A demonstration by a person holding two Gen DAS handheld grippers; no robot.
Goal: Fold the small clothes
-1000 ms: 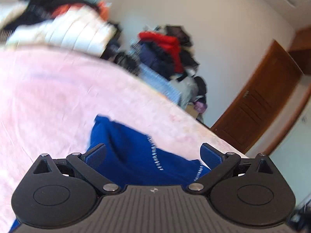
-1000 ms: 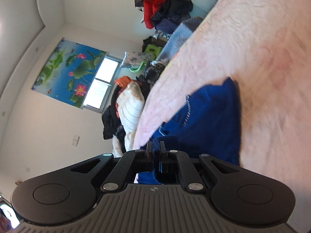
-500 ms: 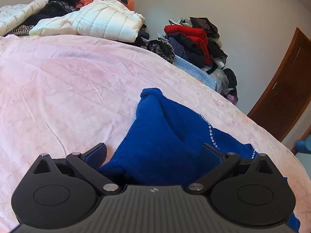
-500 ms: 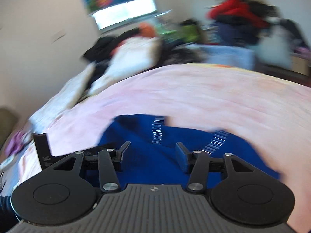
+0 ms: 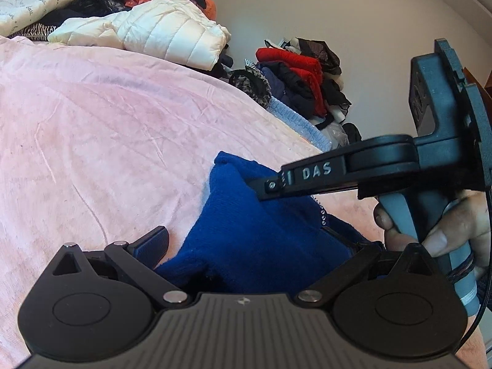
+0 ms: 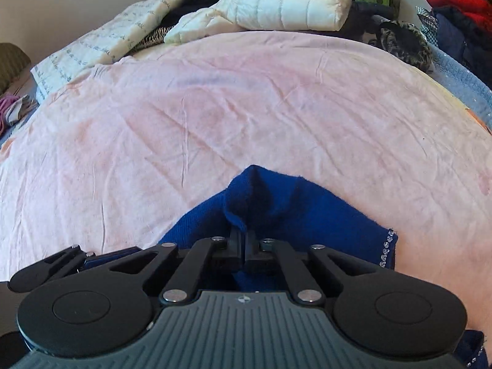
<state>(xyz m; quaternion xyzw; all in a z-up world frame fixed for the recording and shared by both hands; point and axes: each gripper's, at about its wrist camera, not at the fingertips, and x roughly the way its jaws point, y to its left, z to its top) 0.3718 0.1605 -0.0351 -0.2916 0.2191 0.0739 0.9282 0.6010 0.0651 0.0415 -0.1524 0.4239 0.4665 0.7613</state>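
Note:
A small blue knit garment (image 5: 255, 230) with a row of rhinestones lies bunched on the pink bedsheet (image 5: 92, 129). My left gripper (image 5: 261, 246) is open, its fingers on either side of the garment's near part. My right gripper (image 6: 245, 240) is shut on a raised fold of the blue garment (image 6: 276, 203). In the left wrist view the right gripper (image 5: 270, 186) reaches in from the right, held by a hand, with its tip on the garment.
A white puffer jacket (image 5: 147, 33) and a printed quilt (image 6: 101, 40) lie at the far side of the bed (image 6: 215, 107). A pile of red and dark clothes (image 5: 301, 77) sits beyond the bed's right edge. A light blue knit (image 5: 301, 123) lies on that edge.
The right gripper went from open to shut on a fold of the blue garment and came into the left wrist view. The left gripper stayed open over the garment.

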